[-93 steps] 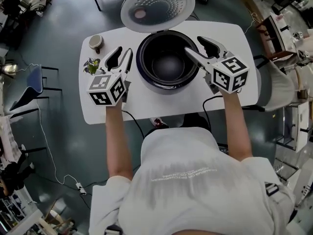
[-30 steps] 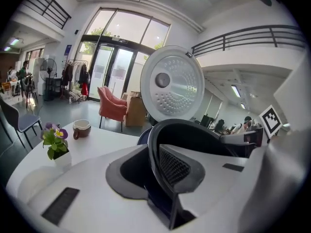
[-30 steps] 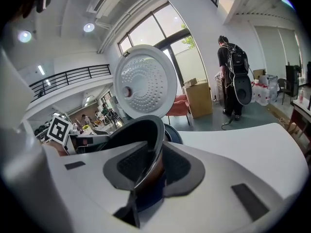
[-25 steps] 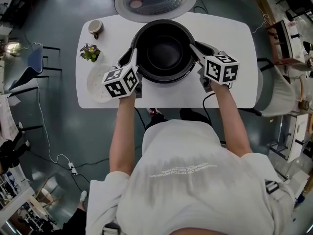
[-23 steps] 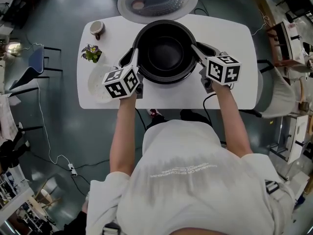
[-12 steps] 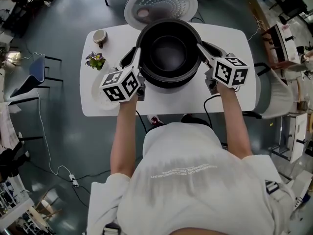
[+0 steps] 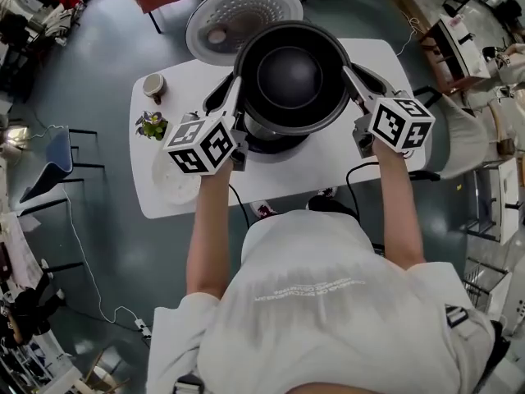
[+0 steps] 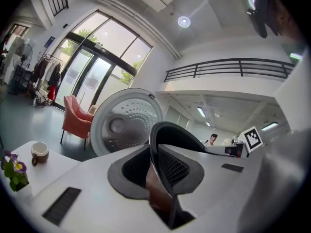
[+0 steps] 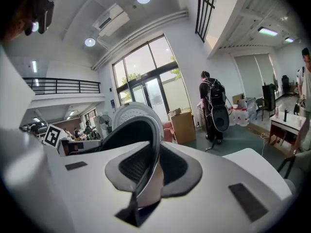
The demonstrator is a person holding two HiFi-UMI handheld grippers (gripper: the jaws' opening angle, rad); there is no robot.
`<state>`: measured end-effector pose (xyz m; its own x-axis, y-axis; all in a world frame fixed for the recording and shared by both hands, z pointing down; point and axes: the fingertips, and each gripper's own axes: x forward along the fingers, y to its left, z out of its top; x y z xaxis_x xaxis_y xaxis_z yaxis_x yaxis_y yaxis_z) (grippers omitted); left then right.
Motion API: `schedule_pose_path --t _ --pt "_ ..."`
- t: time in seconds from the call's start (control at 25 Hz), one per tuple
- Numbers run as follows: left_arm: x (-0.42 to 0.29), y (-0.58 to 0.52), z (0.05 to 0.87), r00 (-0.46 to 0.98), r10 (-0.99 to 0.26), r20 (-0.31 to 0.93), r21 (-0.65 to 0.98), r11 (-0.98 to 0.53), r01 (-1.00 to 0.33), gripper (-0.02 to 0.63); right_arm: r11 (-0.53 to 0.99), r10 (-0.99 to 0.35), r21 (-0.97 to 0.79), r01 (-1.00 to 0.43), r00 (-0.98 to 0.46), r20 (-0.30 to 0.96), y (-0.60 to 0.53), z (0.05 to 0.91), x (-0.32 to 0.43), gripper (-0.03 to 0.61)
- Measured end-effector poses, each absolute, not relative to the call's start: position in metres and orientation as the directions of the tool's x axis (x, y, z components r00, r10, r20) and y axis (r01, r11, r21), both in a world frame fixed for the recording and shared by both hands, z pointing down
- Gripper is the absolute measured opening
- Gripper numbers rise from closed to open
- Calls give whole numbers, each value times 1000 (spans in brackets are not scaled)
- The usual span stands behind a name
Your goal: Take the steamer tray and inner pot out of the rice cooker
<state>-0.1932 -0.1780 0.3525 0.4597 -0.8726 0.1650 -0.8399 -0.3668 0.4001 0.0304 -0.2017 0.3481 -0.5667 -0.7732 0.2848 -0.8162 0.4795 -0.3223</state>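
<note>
The dark inner pot (image 7: 295,72) hangs above the rice cooker body (image 7: 275,144), clear of its opening. My left gripper (image 7: 236,87) is shut on the pot's left rim and my right gripper (image 7: 353,76) is shut on its right rim. Both pairs of jaws have just been closing, with the thin rim between the pads. In the left gripper view the rim (image 8: 167,130) runs up from between the jaws, and the right gripper view shows the rim (image 9: 143,125) the same way. The pale steamer tray (image 7: 174,183) lies on the table at the left, partly hidden by my left gripper's cube.
The cooker's lid (image 7: 238,19) stands open behind the pot. A cup (image 7: 153,84) and a small flower pot (image 7: 152,125) sit on the white table (image 7: 336,158) at the left. A cable hangs off the table's near edge. Chairs and desks stand around.
Both grippers have risen together with the inner pot, which has come up out of the cooker body and now looks larger and nearer to the head camera.
</note>
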Motion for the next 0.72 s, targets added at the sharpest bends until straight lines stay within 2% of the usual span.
schedule_pose_path --t 0.24,0.48,0.72 --pt "-156 -192 339 535 -834 133 407 -447 -797 61 415 -828 -322 -851 -500 254 -196 340 71 78" --pt "-68 -203 341 623 -772 127 424 -525 -738 60 313 -881 -353 -882 -408 238 -181 344 158 77" --pt "7 -204 360 688 -704 178 437 -570 -696 60 224 -901 -385 -895 -341 269 -164 360 230 77"
